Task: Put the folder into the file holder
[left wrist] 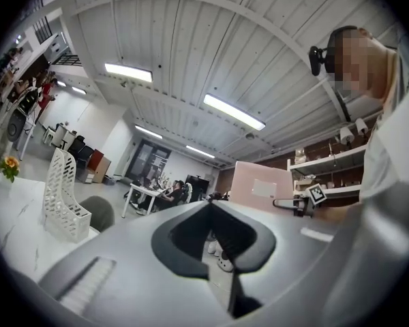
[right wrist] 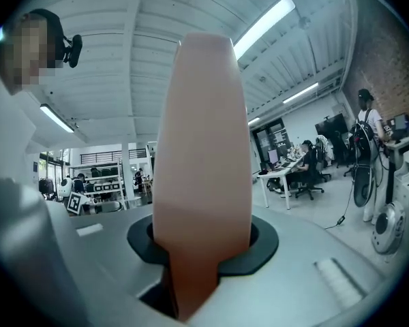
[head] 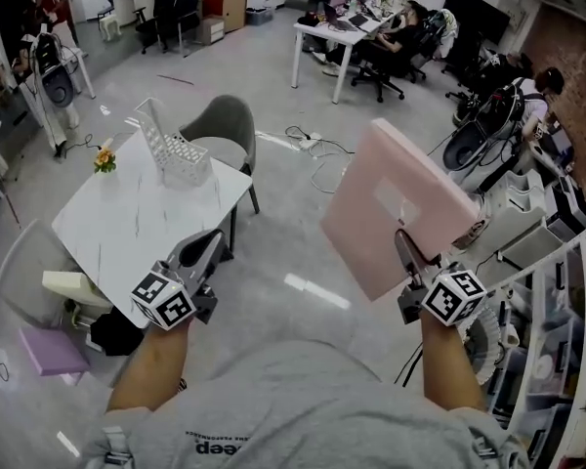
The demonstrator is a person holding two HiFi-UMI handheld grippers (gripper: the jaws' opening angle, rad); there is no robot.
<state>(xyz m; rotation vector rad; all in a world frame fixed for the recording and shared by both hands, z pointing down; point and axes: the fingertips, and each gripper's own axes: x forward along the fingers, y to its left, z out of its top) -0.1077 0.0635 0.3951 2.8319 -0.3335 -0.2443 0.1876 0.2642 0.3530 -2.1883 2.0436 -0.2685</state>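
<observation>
Closest in, the left gripper (head: 209,245) hangs at about eleven o'clock by the near edge of the white table (head: 117,228), its tongs drawn together on nothing. The right gripper (head: 407,254), at one o'clock, has its tongs clamped on the lower edge of the pink folder (head: 396,198). The folder stands tilted in the air, well apart from the table (nothing under it but floor). Farther out at eleven o'clock the white file holder (head: 179,152) sits on the far side of the table, empty as far as I can see. A small flower (head: 104,156) lies to its left and a grey chair (head: 225,125) stands just behind.

I'd judge the pick-up done and the rest to come: carrying the folder across to the table and sliding it into the holder. By my count there are one folder, one file holder, two grippers, one table, one flower and one grey chair.
</observation>
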